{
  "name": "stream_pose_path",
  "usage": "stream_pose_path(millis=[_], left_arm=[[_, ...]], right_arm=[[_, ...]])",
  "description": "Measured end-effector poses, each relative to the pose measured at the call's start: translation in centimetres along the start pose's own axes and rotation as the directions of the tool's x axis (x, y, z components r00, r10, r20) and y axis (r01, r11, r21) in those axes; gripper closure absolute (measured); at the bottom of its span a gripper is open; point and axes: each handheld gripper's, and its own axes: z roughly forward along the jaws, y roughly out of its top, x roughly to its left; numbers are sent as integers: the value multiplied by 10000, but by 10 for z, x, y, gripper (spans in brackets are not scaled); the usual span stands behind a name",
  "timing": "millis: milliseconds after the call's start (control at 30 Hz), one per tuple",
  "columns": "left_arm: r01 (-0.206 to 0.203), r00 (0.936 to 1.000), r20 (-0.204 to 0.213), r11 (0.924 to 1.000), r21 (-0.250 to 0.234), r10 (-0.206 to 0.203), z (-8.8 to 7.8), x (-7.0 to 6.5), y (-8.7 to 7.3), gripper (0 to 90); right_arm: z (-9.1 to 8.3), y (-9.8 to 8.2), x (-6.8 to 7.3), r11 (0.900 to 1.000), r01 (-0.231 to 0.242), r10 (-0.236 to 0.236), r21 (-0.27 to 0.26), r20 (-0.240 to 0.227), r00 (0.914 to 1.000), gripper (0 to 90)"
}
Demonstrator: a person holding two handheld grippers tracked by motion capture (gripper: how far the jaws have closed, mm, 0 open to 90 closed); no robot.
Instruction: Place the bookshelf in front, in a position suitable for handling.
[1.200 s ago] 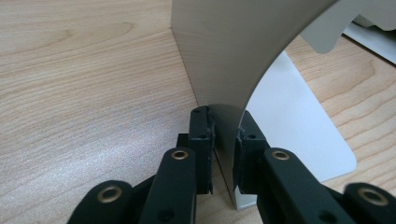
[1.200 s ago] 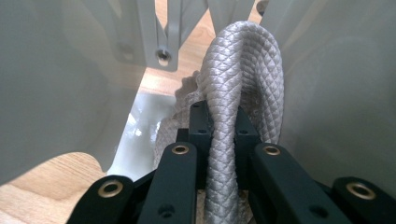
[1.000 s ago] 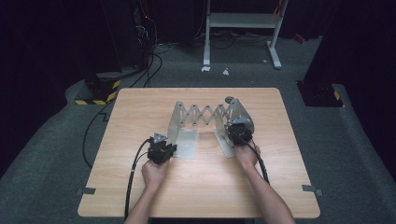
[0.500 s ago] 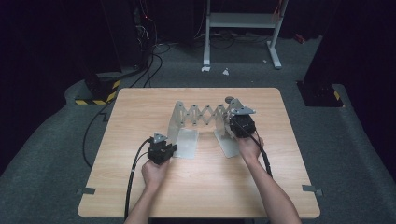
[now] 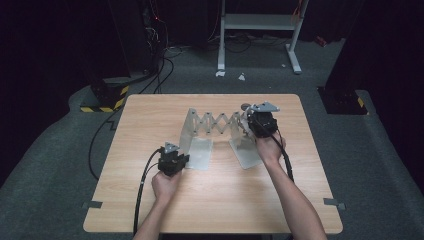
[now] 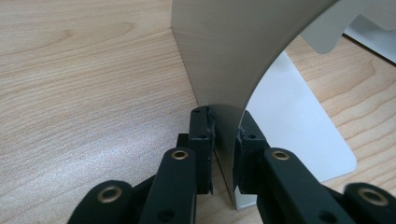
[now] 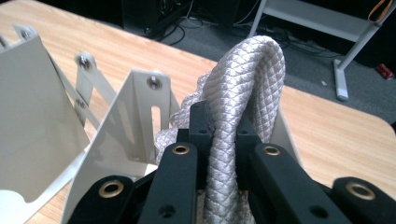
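Note:
A metal extending rack (image 5: 215,122) with a scissor lattice stands mid-table on two flat foot plates. My left gripper (image 5: 178,160) sits at the rack's left end. In the left gripper view, that gripper (image 6: 224,128) is shut on the thin edge of the left end plate (image 6: 233,51), near where it bends into its foot (image 6: 299,126). My right gripper (image 5: 258,121) is raised over the rack's right end. In the right gripper view, the right gripper (image 7: 224,123) is shut on a thick white braided rope (image 7: 254,70), which loops up over the jaws beside the right end plate (image 7: 126,126).
The wooden table (image 5: 150,115) has bare boards around the rack. A black cable (image 5: 142,190) trails from the left gripper off the near edge. Beyond the far edge are grey carpet, floor cables (image 5: 160,65) and a white metal stand (image 5: 260,22).
My right gripper has risen with the rope in it, lifting above the rack's right end. The left gripper has kept still on the left plate.

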Motion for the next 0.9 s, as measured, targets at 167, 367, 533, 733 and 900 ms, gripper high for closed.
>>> stream_pose_path(millis=[167, 367, 533, 733, 900], left_arm=[[1, 10000, 2, 10000, 1, -1, 0, 0, 0, 799], [-10, 10000, 4, 10000, 4, 10, 0, 0, 0, 799], [-7, 10000, 2, 10000, -1, 7, 0, 0, 0, 799], [-8, 10000, -2, 10000, 4, 8, 0, 0, 0, 799], [-6, 10000, -4, 10000, 2, 6, 0, 0, 0, 799]], right_arm=[[1, 0, 2, 9998, 187, -188, 61, 138, 9997, 837], [16, -15, 7, 9981, 454, -465, 420, 268, 9986, 837], [27, -31, 9, 9958, 308, -315, 858, 62, 9995, 838], [43, -53, 11, 9881, 211, -190, 1521, -151, 9997, 838], [50, -66, 13, 9803, 333, -299, 1948, -207, 9993, 838]])
